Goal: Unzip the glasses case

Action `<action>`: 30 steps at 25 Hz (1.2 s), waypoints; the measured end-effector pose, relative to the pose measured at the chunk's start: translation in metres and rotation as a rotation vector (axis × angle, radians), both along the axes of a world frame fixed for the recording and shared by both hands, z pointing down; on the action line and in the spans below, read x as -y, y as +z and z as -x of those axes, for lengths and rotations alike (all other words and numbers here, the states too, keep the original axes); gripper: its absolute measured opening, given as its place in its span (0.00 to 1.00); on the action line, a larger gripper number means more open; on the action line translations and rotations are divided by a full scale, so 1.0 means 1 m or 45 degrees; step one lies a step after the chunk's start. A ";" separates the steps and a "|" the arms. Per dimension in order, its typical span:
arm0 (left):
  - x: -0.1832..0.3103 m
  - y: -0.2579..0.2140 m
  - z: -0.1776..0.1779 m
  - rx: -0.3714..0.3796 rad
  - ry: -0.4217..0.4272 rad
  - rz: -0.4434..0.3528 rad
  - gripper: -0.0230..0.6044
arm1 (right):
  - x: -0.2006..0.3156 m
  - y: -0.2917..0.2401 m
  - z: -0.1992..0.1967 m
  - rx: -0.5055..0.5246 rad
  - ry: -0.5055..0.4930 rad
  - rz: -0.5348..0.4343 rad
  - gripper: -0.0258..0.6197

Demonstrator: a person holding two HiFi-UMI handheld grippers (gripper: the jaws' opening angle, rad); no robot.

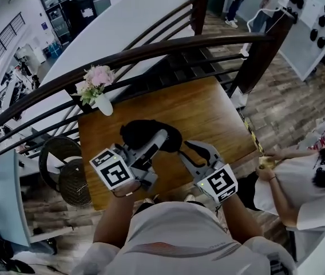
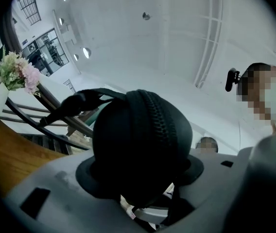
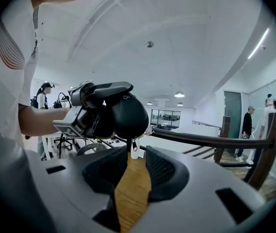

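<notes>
A black zippered glasses case (image 1: 142, 133) is held up off the wooden table (image 1: 208, 113) near its middle. My left gripper (image 1: 161, 137) is shut on the case, its pads pressing both sides; in the left gripper view the case (image 2: 143, 135) fills the jaws with its zipper line facing the camera. My right gripper (image 1: 189, 146) sits just right of the case's end. Its jaws stand a narrow gap apart with only table wood showing between them. The zipper pull (image 3: 129, 143) hangs under the case (image 3: 128, 115), just beyond the right gripper (image 3: 136, 154) fingertips.
A white vase of pink flowers (image 1: 96, 90) stands at the table's far left corner. A dark curved railing (image 1: 151, 50) runs behind the table. A person (image 1: 300, 182) sits at the right, and round chairs (image 1: 65, 165) stand at the left.
</notes>
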State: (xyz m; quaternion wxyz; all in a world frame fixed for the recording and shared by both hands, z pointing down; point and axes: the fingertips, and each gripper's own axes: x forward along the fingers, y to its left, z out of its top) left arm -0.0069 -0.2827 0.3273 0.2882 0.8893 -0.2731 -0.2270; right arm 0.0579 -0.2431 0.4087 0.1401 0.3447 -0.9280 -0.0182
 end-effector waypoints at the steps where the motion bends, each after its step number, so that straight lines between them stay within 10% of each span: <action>1: -0.001 0.001 -0.001 0.000 0.001 0.001 0.47 | -0.001 0.002 0.003 -0.011 -0.009 0.008 0.30; 8: -0.004 0.002 -0.008 0.036 0.018 -0.023 0.47 | 0.000 0.003 0.006 -0.043 -0.003 0.002 0.12; 20: -0.020 0.017 -0.022 0.188 0.132 -0.041 0.45 | 0.003 0.010 -0.010 -0.289 -0.006 -0.128 0.11; 30: -0.044 0.047 -0.045 0.526 0.395 -0.127 0.45 | -0.001 0.022 -0.007 -0.674 -0.143 -0.400 0.12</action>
